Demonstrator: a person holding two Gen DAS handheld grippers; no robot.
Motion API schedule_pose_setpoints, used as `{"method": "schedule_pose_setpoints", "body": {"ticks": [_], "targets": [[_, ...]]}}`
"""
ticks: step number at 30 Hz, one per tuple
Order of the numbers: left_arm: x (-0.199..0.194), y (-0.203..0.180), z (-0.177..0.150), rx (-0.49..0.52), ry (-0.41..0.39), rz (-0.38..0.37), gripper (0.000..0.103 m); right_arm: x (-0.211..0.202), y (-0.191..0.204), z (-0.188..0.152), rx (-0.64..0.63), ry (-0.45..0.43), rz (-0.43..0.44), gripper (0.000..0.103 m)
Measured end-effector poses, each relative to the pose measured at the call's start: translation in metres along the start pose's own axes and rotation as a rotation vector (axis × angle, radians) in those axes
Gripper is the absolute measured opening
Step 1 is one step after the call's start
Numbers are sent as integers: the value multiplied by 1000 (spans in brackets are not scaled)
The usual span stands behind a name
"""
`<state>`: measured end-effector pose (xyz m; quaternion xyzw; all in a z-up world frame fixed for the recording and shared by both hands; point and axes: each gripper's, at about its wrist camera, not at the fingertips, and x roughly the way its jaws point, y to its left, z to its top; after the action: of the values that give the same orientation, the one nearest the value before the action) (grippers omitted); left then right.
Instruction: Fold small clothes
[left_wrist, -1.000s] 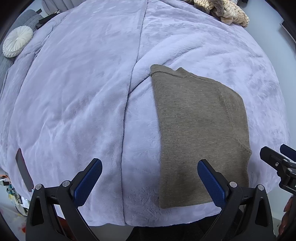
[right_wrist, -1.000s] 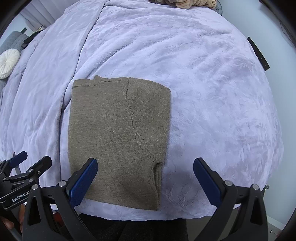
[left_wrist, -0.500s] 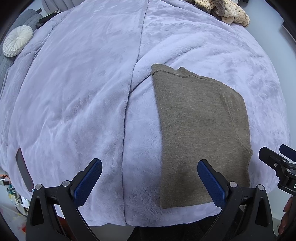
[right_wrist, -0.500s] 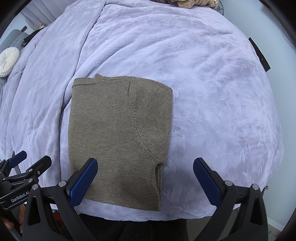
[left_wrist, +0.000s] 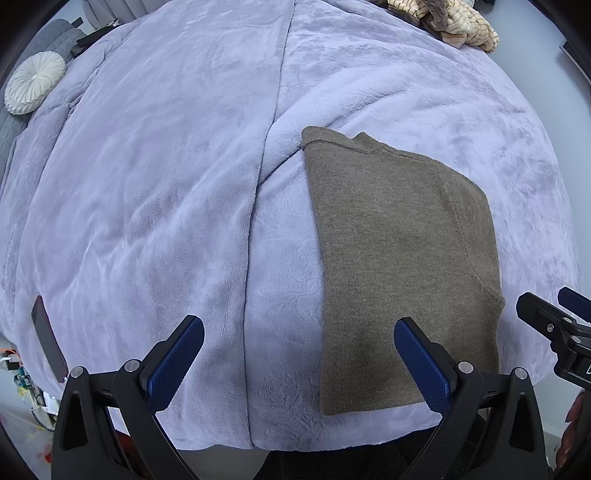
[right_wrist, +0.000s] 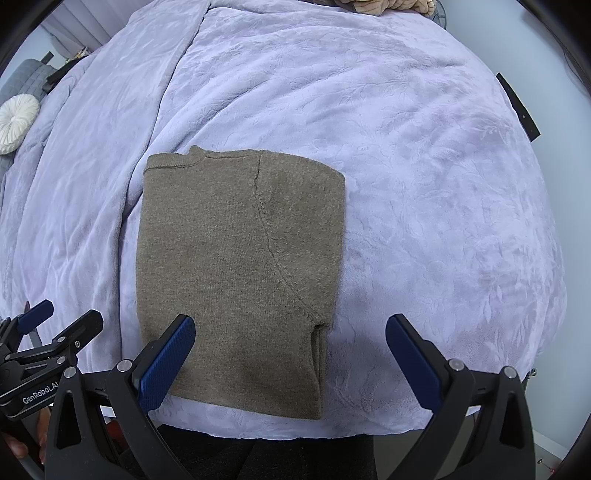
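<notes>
Folded sweater on the bed, both claws held wide apart.

The brown sweater lies flat on the lilac blanket, near its front edge; the left gripper and right gripper hover above, holding nothing.

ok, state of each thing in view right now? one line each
brown sweater: folded into a rectangle, flat on the blanket, not gripped
left gripper: open, empty
right gripper: open, empty
lilac blanket: spread over the bed, a long crease left of the sweater
round white cushion: lying at the far left edge
</notes>
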<state>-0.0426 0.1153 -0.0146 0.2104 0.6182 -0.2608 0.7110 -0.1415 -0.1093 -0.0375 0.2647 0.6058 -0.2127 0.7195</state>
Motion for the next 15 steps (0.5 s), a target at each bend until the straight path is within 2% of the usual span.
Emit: {"method": "schedule_pose_setpoints", "body": {"ticks": [15], "targets": [[1,3,1,6,-7,14,103,1,1,-1,-2,2,-2,103]]}}
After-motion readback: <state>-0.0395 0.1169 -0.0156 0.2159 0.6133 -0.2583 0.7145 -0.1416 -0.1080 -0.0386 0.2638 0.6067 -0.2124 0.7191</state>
